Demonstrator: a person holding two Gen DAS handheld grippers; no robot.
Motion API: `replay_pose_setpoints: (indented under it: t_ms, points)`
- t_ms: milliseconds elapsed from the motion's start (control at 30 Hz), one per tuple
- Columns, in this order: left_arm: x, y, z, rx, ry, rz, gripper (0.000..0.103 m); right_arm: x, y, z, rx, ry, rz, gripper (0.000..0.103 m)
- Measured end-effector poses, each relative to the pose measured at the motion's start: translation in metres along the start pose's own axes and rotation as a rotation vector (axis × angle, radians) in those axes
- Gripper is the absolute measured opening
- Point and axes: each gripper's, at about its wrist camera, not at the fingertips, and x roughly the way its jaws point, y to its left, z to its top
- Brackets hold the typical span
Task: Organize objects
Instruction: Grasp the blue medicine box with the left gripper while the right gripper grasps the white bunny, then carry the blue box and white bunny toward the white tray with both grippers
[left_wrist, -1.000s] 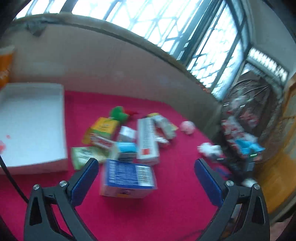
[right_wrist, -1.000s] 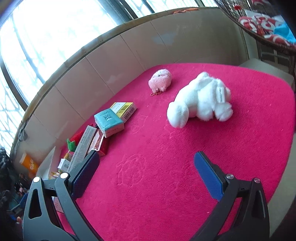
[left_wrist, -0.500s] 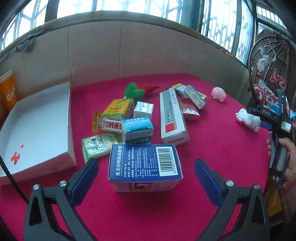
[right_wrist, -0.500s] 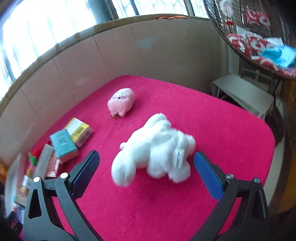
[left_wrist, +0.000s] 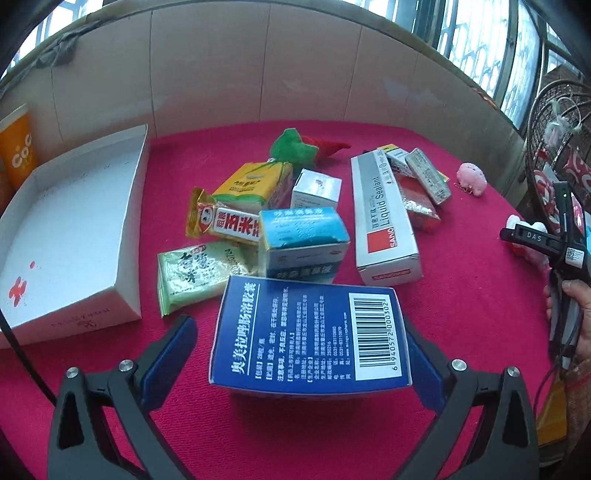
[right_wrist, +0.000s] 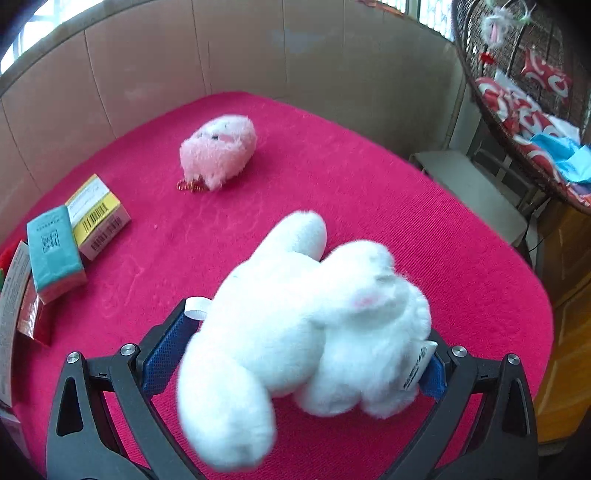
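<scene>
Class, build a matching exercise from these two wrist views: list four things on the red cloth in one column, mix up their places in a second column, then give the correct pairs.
Things
1. dark blue cardboard box with barcode
2. white plush rabbit
3. small pink plush toy
4. shallow white cardboard tray

Places
A. lying alone near the back wall
B. between the left gripper fingers
C. at the left side of the cloth, beside the orange cup
D. between the right gripper fingers

Pairs: 1-B, 2-D, 3-A, 4-C
</scene>
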Motion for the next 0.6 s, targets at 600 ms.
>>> replay_pose_setpoints:
  t_ms: [600]
  points:
    - [-0.014,-0.011,-0.008,0.072,-0.097,0.008,0.081,-0.034,0.000,-0.026,-0.013,-0.055,0.179,0.080]
